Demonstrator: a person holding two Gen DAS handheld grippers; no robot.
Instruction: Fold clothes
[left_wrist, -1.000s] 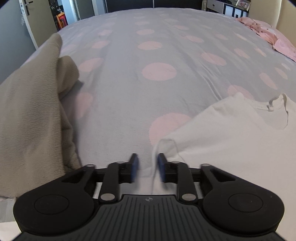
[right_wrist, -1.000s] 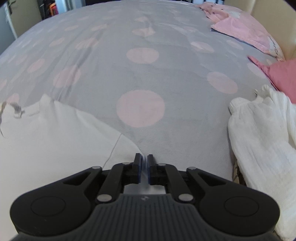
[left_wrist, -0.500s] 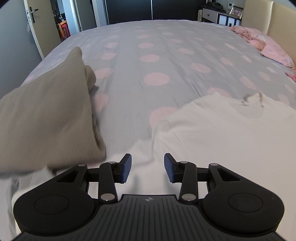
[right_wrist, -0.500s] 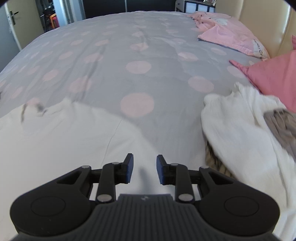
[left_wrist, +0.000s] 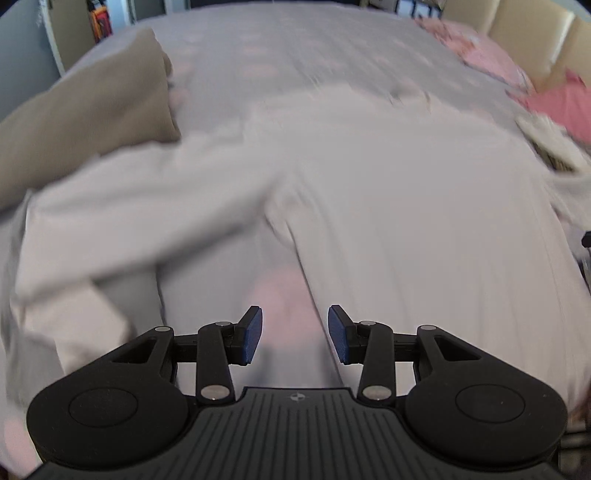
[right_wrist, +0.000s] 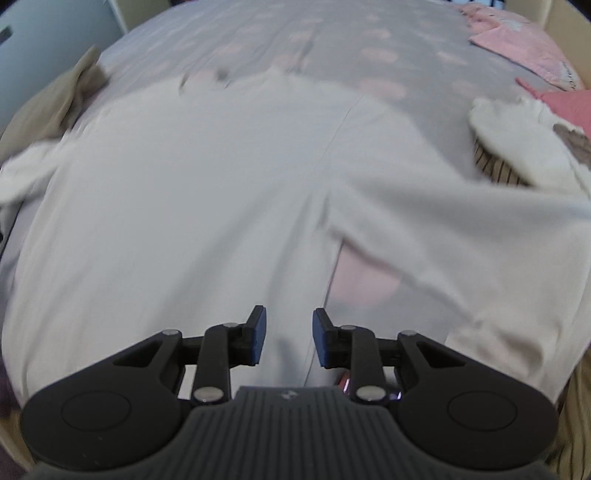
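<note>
A white long-sleeved top (left_wrist: 406, 206) lies spread flat on the grey bedspread with pink dots (left_wrist: 295, 44), neck toward the far side. It also shows in the right wrist view (right_wrist: 184, 192). Its left sleeve (left_wrist: 140, 221) runs out to the left, its right sleeve (right_wrist: 461, 221) out to the right. My left gripper (left_wrist: 294, 334) is open and empty above the top's left armpit edge. My right gripper (right_wrist: 289, 335) is open and empty above the top's lower right side. Both views are blurred by motion.
A beige folded garment (left_wrist: 85, 114) lies at the left. A pile of white and striped clothes (right_wrist: 524, 147) lies at the right. Pink clothes and a pink pillow (right_wrist: 532, 55) lie at the far right by the headboard.
Both grippers opened, let go of the top's shoulders and pulled back toward me and upward. The whole top and both sleeves are now in view.
</note>
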